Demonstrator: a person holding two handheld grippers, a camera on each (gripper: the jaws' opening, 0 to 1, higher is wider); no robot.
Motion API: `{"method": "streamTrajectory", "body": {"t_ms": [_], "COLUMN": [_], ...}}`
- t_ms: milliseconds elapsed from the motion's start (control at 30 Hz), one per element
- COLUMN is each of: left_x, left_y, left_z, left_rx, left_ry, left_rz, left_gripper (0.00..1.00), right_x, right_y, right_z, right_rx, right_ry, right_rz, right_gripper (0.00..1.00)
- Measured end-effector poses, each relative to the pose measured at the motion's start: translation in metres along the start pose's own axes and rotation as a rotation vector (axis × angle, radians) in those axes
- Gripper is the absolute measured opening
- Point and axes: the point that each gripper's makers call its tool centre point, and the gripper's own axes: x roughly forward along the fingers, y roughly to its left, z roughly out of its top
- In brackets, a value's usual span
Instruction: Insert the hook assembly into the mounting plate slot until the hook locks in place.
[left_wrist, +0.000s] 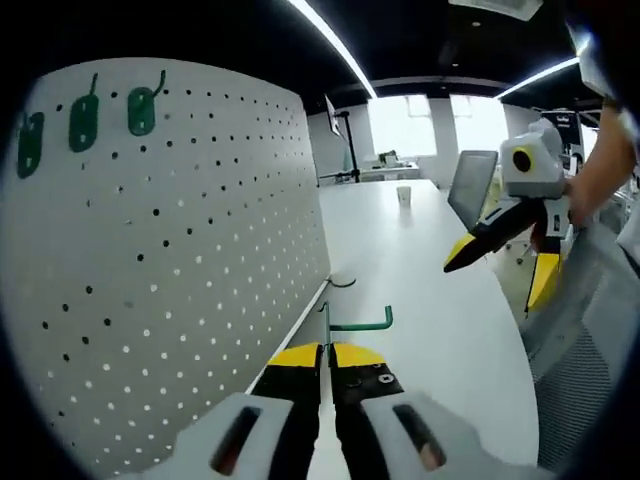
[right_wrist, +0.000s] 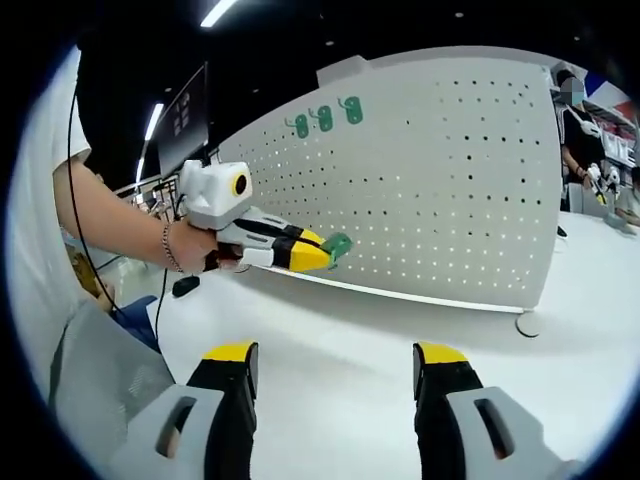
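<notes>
Hook assembly (left_wrist: 345, 322) sits pinched in the left gripper (left_wrist: 328, 362), beside the pegboard (left_wrist: 180, 250).

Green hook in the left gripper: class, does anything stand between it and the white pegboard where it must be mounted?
Nothing visible does. The left gripper is shut on the green hook, close beside the pegboard; the holes nearest it look free. The right gripper hangs open, well back.
</notes>
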Motion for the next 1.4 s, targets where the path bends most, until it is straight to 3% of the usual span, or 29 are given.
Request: {"method": "streamTrajectory", "body": {"t_ms": [533, 833, 1400], "left_x": [-0.036, -0.054, -0.103], "left_y": [0.006, 0.004, -0.004], "left_z": [0.016, 0.025, 0.073], "left_rx": [-0.078, -0.076, -0.090], "left_ry": [-0.112, -0.158, -0.324], "left_rz": [0.089, 0.124, 0.211], "left_gripper": [0.03, 0.03, 0.03], "right_x": [-0.002, -0.002, -0.005], "right_y": [0.002, 0.007, 0.013], "right_z": [0.007, 0.010, 0.011], "right_rx": [0.004, 0.019, 0.010], "right_ry": [-0.021, -0.039, -0.044], "right_rz": [0.005, 0.011, 0.023], "right_gripper": [0.60, 0.61, 0.61]}}
